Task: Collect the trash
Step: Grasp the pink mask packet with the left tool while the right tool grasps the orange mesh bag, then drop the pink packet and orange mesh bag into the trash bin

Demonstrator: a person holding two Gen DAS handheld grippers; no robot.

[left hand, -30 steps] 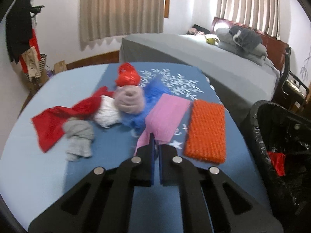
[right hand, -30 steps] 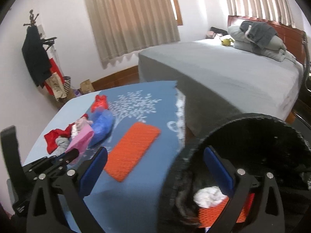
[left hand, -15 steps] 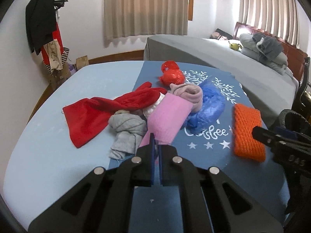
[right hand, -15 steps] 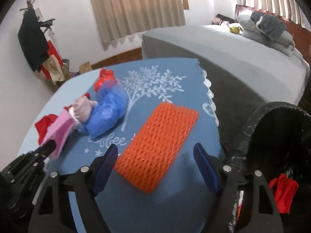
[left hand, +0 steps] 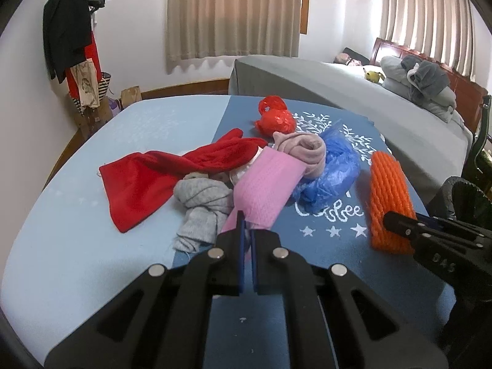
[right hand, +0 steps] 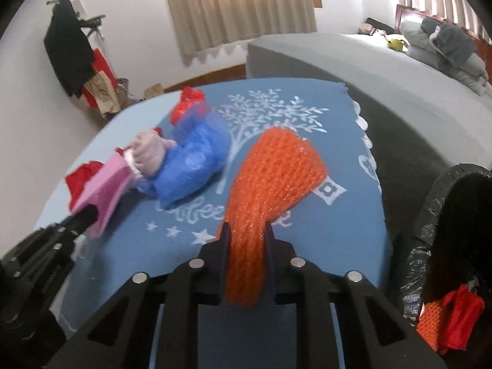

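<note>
On the blue table (left hand: 77,246), the trash-picking job is partway along, and the step in hand is grabbing two soft pieces at once. The right gripper (right hand: 245,233) has just been closing its jaws, and now they are squeezing the near end of the orange net (right hand: 270,178), which is bunching up between them while its far end is lying on the dark blue mat (right hand: 347,224). The left gripper (left hand: 245,224) is keeping its jaws pressed tight together, and it is pinching the near edge of the pink net (left hand: 264,187), which is resting beside a grey sock (left hand: 201,203), a red cloth (left hand: 144,181) and a blue bag (left hand: 333,166). A red bag (left hand: 275,120) is sitting farther back. The black bin (right hand: 442,246) is waiting at the right edge of the table, with some red and orange bits already lying inside it. Next, I think the right hand is going to need to lift the orange net clear of the table, swing it over the bin and let go. The net is floppy, so it may drag or catch on the rim.
</note>
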